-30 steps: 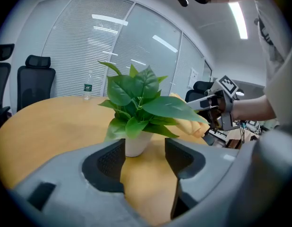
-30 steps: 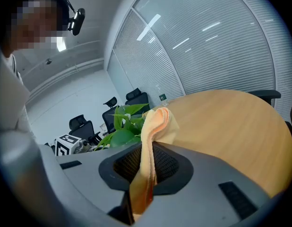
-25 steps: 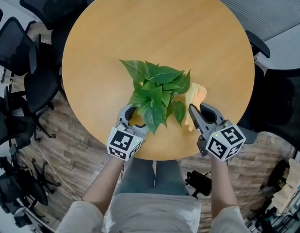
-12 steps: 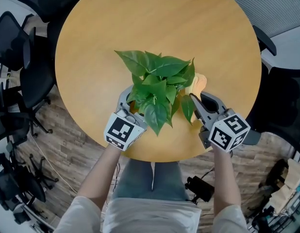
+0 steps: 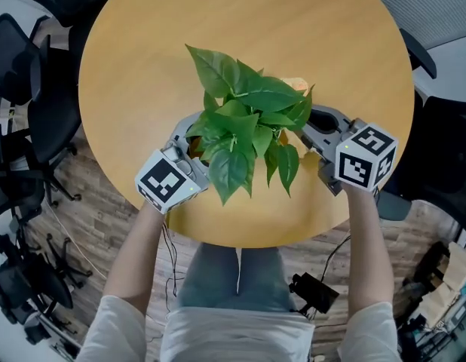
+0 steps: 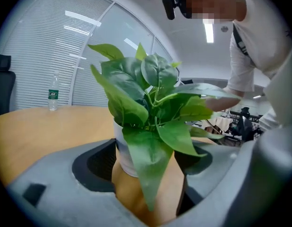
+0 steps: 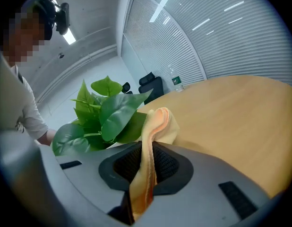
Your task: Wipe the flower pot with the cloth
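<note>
A leafy green plant (image 5: 244, 119) stands in a white pot (image 6: 123, 148) on the round wooden table (image 5: 142, 51). From the left, my left gripper (image 5: 194, 138) reaches under the leaves. Its jaws have just been opening and stand open round the pot; in the left gripper view (image 6: 148, 155) the pot lies close to the left pad, with bare table showing before the right one. My right gripper (image 5: 312, 123) is at the plant's right side, shut on a yellow-orange cloth (image 7: 153, 126) that sticks up from the jaws. Leaves hide most of the cloth (image 5: 295, 85) from above.
Black office chairs (image 5: 29, 74) stand left of the table, and another chair (image 5: 436, 149) at the right. A water bottle (image 6: 53, 92) stands at the table's far edge. My gripper hands are near the table's front edge.
My right gripper has carried the cloth forward, close against the plant's right side. My left gripper has turned and shifted along the pot's left side. The plant's leaves have swung round.
</note>
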`<state>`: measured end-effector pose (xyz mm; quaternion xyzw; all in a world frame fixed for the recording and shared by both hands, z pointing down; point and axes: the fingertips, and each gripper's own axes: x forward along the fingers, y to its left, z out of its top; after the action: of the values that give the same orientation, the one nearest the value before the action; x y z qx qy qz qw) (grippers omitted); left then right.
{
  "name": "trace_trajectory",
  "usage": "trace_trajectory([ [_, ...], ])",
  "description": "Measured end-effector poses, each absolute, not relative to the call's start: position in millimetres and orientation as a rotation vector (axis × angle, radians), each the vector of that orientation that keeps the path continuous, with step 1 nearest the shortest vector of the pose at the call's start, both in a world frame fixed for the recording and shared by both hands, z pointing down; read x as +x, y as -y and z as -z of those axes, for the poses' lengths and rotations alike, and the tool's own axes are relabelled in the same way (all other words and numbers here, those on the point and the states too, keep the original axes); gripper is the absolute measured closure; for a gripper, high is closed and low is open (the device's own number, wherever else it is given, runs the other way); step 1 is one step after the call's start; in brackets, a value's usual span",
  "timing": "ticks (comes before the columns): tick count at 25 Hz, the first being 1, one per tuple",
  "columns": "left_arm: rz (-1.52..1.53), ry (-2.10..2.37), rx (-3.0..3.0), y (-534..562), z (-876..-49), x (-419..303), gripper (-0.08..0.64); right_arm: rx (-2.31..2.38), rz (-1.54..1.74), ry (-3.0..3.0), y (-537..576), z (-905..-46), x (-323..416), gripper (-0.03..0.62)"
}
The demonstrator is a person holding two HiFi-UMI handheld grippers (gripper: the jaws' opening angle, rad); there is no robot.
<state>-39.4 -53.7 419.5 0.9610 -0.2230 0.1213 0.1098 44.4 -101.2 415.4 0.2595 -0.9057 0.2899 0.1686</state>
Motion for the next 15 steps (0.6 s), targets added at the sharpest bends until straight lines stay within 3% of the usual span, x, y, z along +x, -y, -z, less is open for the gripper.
trace_trajectory([
  [15, -0.389, 0.603, 2.825, 54.2, -419.5, -41.0, 0.170, 0.540, -0.721, 2.584, 90.1, -419.8, 25.1, 0.538],
])
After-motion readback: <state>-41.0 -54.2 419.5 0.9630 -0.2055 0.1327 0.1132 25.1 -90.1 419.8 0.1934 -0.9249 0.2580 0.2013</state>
